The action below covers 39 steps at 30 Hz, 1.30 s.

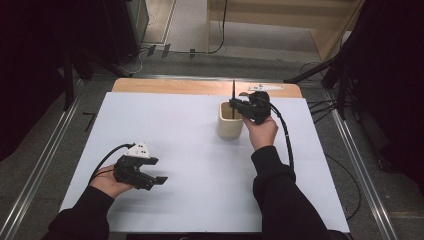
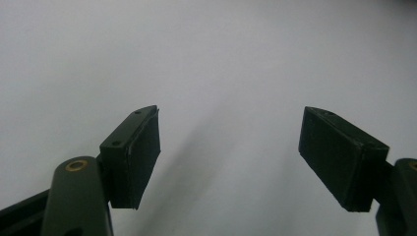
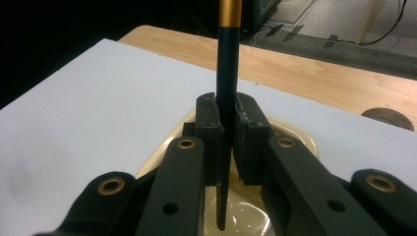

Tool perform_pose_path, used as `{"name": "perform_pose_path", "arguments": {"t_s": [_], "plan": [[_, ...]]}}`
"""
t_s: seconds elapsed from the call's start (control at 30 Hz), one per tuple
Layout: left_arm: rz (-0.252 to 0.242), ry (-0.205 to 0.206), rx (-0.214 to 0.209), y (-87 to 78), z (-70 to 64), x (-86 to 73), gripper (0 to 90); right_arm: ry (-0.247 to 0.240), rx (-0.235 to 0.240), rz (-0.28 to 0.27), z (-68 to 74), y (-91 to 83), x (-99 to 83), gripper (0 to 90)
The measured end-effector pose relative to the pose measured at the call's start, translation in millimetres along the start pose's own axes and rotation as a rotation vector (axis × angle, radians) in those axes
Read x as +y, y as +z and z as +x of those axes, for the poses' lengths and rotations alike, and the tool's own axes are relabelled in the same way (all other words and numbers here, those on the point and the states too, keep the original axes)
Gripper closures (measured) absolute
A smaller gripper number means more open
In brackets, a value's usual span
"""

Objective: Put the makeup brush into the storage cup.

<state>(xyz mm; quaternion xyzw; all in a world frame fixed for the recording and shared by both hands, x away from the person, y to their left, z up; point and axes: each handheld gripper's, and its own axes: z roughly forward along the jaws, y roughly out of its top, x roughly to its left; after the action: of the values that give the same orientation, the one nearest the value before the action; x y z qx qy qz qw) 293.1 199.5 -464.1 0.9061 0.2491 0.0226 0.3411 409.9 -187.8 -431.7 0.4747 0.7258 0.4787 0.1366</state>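
While the right gripper [image 1: 235, 106] clamps a dark pen [image 3: 227, 98] upright over the cream cup [image 1: 228, 125] at the table's far right, the left gripper [image 1: 157, 180] rests wide open, well apart, on bare white table [image 1: 190, 165] near left.

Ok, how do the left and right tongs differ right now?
The left tongs are open with nothing between the pads; the right tongs are shut on a dark stick with a gold band. The left tongs hover low over the bare white table; the right tongs sit above the cream square cup. Both are black.
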Motion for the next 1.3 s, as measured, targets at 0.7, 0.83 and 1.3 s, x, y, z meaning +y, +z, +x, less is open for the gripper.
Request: {"name": "perform_pose_path", "arguments": {"t_s": [0.7, 0.83, 1.3], "plan": [[-0.001, 0.002, -0.001, 0.0, -0.6, 0.2, 24.2, 0.010, 0.012, 0.002, -0.5, -0.9, -4.3, 83.3], [-0.002, 0.002, -0.002, 0.0, -0.7, 0.2, 24.2, 0.010, 0.012, 0.004, 0.1, -0.5, -4.1, 83.3], [-0.010, 0.006, -0.001, -0.6, -1.1, 0.4, 24.2, -0.023, 0.020, -0.040, 2.3, -5.3, -2.9, 28.1]]}}
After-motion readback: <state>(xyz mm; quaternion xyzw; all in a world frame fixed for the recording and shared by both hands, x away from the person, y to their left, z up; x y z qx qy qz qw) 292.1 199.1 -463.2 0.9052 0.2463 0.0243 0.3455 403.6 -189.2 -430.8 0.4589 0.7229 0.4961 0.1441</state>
